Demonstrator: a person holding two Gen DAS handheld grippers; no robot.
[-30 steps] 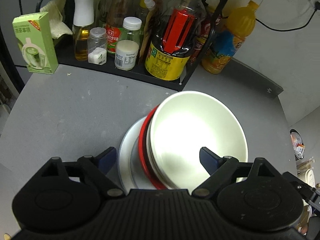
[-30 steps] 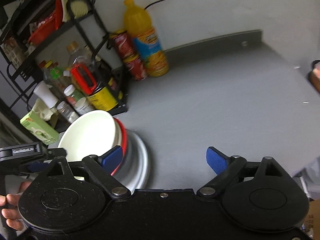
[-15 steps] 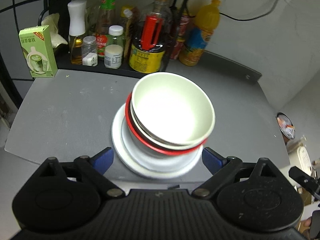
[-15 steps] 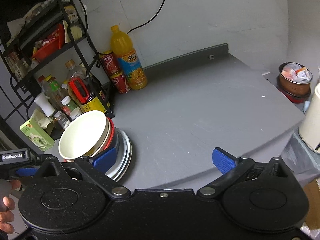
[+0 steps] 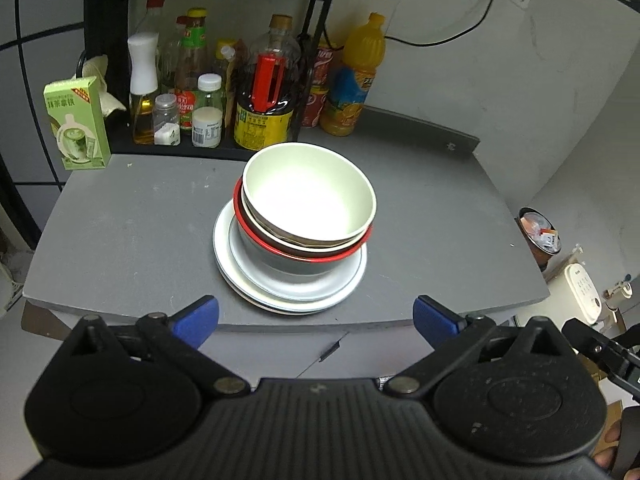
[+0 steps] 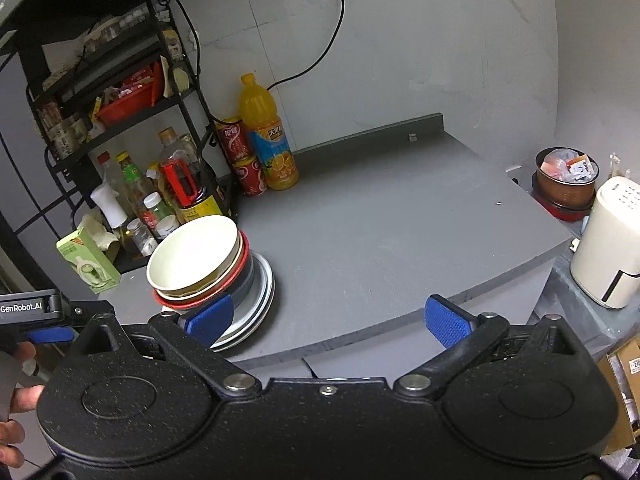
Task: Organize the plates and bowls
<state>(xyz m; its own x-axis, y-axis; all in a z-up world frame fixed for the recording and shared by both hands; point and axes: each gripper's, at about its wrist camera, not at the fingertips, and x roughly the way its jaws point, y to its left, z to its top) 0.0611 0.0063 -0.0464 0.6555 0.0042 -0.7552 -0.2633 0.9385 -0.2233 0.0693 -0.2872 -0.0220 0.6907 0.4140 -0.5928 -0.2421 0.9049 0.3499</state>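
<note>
A stack stands on the grey counter (image 5: 120, 216): a cream bowl (image 5: 308, 190) on top, nested in a red-rimmed bowl (image 5: 320, 255), on white plates (image 5: 288, 288). The stack also shows in the right wrist view (image 6: 196, 256), with the plates (image 6: 260, 292) under it. My left gripper (image 5: 314, 318) is open and empty, held off the counter's front edge, short of the stack. My right gripper (image 6: 328, 316) is open and empty, off the front edge, to the right of the stack.
A black rack with sauce bottles (image 5: 264, 92) stands behind the stack. A green carton (image 5: 76, 124) is at the back left. An orange juice bottle (image 6: 268, 136) and red cans (image 6: 240, 160) stand by the wall. A white appliance (image 6: 608, 240) and a pot (image 6: 564, 184) sit past the counter's right end.
Both grippers have pulled back and up, away from the stack, past the counter's front edge. The bowls and plates stay stacked where they were.
</note>
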